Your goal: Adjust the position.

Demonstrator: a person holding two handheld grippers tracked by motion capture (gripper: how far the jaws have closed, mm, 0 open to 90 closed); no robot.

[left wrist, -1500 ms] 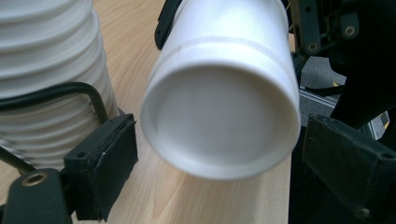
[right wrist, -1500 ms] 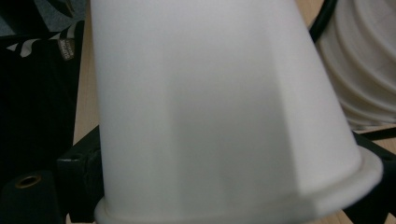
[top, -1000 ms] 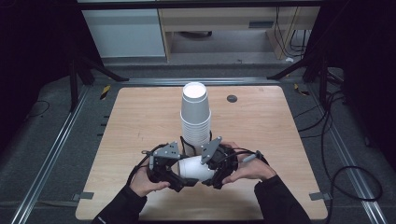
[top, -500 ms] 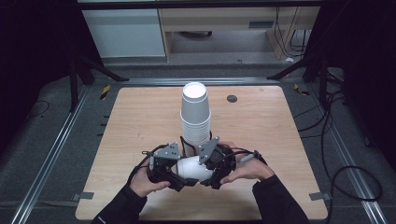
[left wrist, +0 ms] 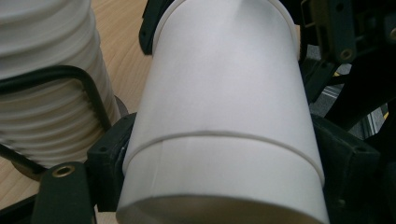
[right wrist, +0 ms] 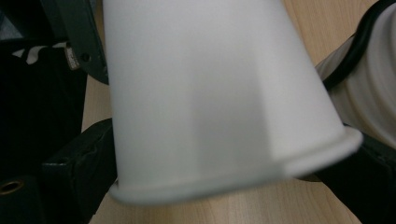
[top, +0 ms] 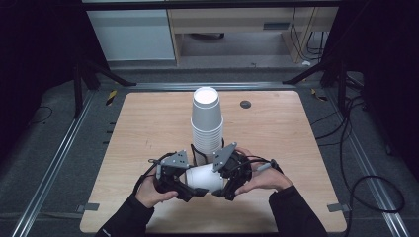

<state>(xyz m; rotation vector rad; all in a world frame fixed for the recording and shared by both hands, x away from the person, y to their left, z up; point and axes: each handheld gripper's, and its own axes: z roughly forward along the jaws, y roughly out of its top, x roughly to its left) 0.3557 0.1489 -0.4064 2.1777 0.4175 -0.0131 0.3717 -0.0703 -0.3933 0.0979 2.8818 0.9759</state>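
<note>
A white paper cup (top: 205, 178) lies on its side above the table's front, held between both hands. My left gripper (top: 189, 189) is shut on its base end; in the left gripper view both jaws press the cup (left wrist: 224, 116) from either side. My right gripper (top: 223, 186) has the rim end between its jaws, which have just been opening. In the right gripper view the cup (right wrist: 210, 93) sits between them and they no longer squeeze it. Right behind stands a tall upside-down stack of white cups (top: 206, 123), at the edge of the frame (left wrist: 46, 93) (right wrist: 373, 102) in each gripper view.
A black wire holder (left wrist: 70, 74) wraps the foot of the stack. The wooden table (top: 296, 148) carries a small black disc (top: 245, 104) at its back right. Metal rails and cables run along the floor on both sides, with cabinets beyond the far edge.
Both hands and the cup have stayed in place. No change in the right gripper's jaws can be made out from above.
</note>
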